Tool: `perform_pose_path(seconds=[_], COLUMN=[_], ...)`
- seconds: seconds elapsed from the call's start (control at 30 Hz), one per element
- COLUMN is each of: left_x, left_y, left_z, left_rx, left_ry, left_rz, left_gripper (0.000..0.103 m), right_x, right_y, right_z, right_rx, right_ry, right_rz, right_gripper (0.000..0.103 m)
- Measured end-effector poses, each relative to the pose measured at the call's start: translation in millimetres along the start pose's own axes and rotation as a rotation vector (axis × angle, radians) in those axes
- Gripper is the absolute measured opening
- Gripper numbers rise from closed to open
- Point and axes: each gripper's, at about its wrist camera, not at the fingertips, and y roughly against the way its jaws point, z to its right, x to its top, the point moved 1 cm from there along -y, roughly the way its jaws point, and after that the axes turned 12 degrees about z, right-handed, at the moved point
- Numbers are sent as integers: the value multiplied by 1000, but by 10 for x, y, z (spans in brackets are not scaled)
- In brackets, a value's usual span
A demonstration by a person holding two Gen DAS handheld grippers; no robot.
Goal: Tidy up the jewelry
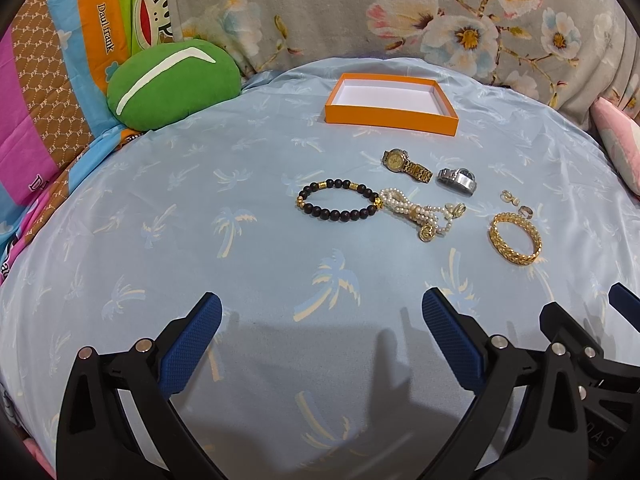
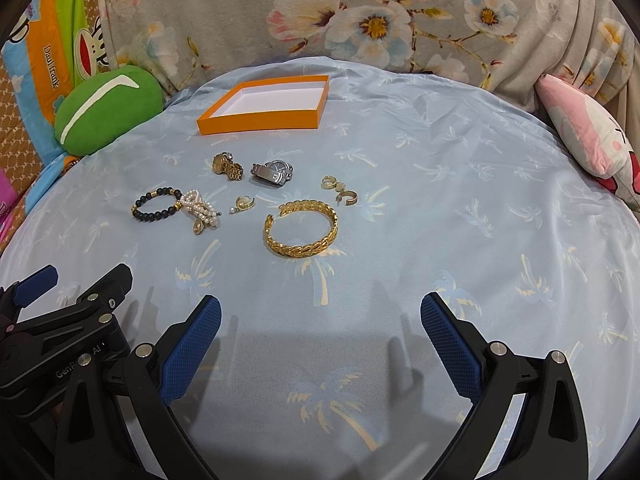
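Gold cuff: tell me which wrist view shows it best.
The right wrist view. There the gold cuff lies near the middle, large, with its leaf pattern and open gap plainly visible. In the left wrist view the cuff sits far to the right, smaller and seen more edge-on, so its gap is hard to make out.

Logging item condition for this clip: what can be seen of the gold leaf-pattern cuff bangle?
The gold leaf-pattern cuff bangle is an open ring of shiny yellow metal with overlapping leaf relief. Its gap faces the far left. It lies flat on the light blue palm-print sheet, nearest the tongs, apart from the other jewelry. Nothing touches it but the sheet.
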Motion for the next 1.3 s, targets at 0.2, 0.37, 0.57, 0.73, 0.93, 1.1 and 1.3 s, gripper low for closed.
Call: perform_pose_path(seconds=[0.2,0.37,0.57,0.73,0.93,1.1,1.3], left_x=[-5,-29,-94,-26,60,88,127], left_y=[1,-14,-66,-107,-198,-228,-256], left_z=[2,-10,-91,-186,-240,-249,-200], left_rx=[-2,4,-14,-11,-25,-46,-70], left_ry=[2,9,62,94,85,99,93], left_rz=[-2,-13,-37,-36,-53,-60,-67], left_gripper=[98,98,98,98,98,98,98], right_x=[-18,-9,121,234,285,295,315], right_y=[-30,-124,-275,-513,-705,-777,-793], right_z=[-21,14,46,24,-26,-74,-62], right_rx=[11,20,25,41,54,50,59], right_ry=[-13,-30,-49,-38,-22,-6,-21], right_rz=[-12,-35,-19,-70,-116,-132,-125], right_gripper=[98,98,98,87,70,59,54])
